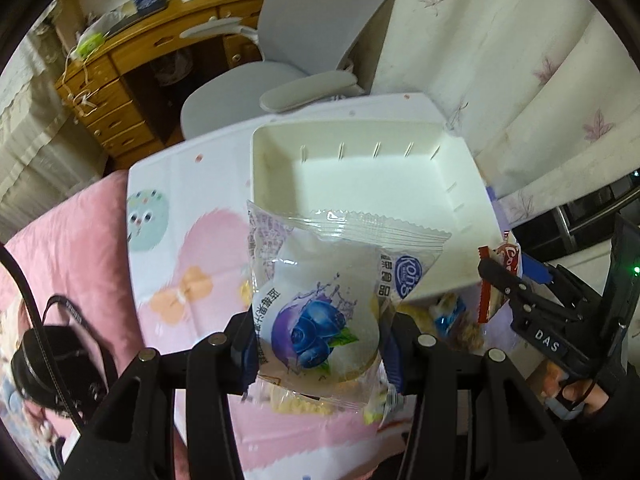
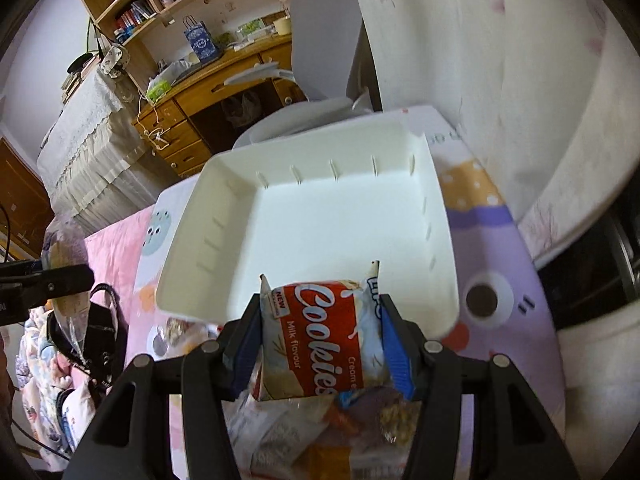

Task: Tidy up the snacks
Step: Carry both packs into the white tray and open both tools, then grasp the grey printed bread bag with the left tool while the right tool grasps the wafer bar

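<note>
Snacks not yet binned: blueberry cake packet (image 1: 320,316) clamped in left gripper (image 1: 318,344), cookie packet (image 2: 320,340) in right gripper (image 2: 320,344), both held near the empty white bin (image 1: 280,168).

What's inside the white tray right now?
Nothing shows inside the white tray: its floor and slotted walls look bare. The near edge is covered by the cookies packet and the blueberry packet, so that strip cannot be checked.
</note>
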`<state>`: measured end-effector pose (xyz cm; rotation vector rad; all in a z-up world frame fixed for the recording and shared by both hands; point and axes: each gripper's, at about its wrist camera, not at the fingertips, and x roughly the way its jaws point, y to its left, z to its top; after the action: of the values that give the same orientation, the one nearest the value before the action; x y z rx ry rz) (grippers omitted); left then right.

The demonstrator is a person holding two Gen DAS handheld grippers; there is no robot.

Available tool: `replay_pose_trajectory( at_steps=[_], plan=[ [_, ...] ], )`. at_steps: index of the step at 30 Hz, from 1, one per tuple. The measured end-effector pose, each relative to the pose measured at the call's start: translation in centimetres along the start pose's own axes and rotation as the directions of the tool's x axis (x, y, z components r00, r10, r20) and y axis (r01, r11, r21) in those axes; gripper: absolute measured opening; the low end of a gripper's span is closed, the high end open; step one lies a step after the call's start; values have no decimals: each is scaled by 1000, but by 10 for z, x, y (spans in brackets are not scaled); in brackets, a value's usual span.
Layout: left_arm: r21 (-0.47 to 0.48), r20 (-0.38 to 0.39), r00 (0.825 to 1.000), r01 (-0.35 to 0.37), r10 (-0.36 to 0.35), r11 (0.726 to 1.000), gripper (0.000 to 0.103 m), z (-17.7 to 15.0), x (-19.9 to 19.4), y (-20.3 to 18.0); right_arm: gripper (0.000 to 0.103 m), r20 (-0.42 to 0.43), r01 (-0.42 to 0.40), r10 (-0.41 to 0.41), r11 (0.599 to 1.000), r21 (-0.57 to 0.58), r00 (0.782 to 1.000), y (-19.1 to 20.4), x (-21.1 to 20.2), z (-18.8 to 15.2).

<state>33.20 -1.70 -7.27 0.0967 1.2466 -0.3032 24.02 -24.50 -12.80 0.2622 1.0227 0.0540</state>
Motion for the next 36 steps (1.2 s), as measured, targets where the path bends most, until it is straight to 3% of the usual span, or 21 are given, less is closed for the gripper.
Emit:
replay_pose_trajectory(
  at_steps=[5,6,8,11,20,36],
  plan=[
    [39,58,997,49,-52,998,53,17,10,-8,58,45,12,-12,1000,-8,999,3,2,13],
    [45,67,996,60,-63,997,66,18,11,-9,58,57,13,-13,1000,-8,998,4,2,15],
    [58,88,993,68,-73,996,80,21,11,-13,66,58,20,-19,1000,-13,998,5,4,19],
    [69,112,989,90,-97,994,81,22,9,-18,69,39,55,-55,998,-12,998,4,9,19],
    [32,162,981,102,-106,994,81,12,-13,-15,69,23,43,-44,998,45,999,-5,-6,5],
    [31,191,981,21,-27,999,81,-63,-61,-38,69,78,64,-70,995,78,994,-27,-82,-57]
  ],
)
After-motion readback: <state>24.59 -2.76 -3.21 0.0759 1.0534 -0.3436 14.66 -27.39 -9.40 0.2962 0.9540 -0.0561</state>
